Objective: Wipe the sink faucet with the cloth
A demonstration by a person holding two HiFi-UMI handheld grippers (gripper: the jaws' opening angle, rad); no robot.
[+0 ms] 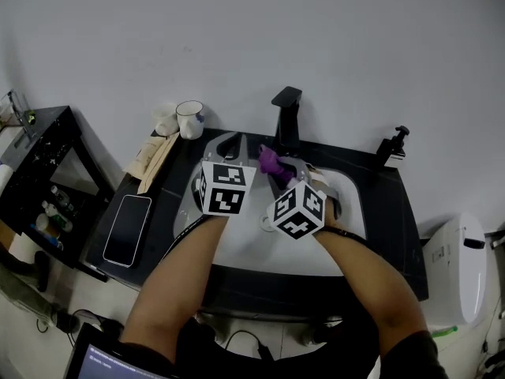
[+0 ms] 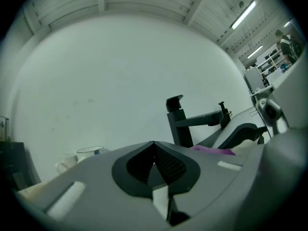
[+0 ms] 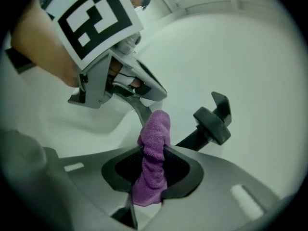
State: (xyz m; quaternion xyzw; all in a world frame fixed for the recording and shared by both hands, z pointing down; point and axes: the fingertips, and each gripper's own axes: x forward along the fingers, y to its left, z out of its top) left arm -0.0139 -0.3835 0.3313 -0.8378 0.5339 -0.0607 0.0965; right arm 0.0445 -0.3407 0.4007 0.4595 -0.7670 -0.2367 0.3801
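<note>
A black faucet (image 1: 286,117) stands at the back of the white sink (image 1: 347,200); it also shows in the left gripper view as a faucet (image 2: 185,124) with its spout pointing right, and in the right gripper view as a faucet (image 3: 211,121). My right gripper (image 3: 153,170) is shut on a purple cloth (image 3: 153,162), which sticks up past the jaws. From the head view the cloth (image 1: 270,161) hangs just in front of the faucet. My left gripper (image 2: 154,170) is shut with nothing in it, and it hovers left of the right gripper (image 1: 272,164) over the sink.
A white mug (image 1: 189,118) and a second cup (image 1: 165,120) stand at the counter's back left. A phone (image 1: 128,229) lies on the left counter. A black soap dispenser (image 1: 392,147) stands at the back right. A black shelf (image 1: 39,172) is at the far left.
</note>
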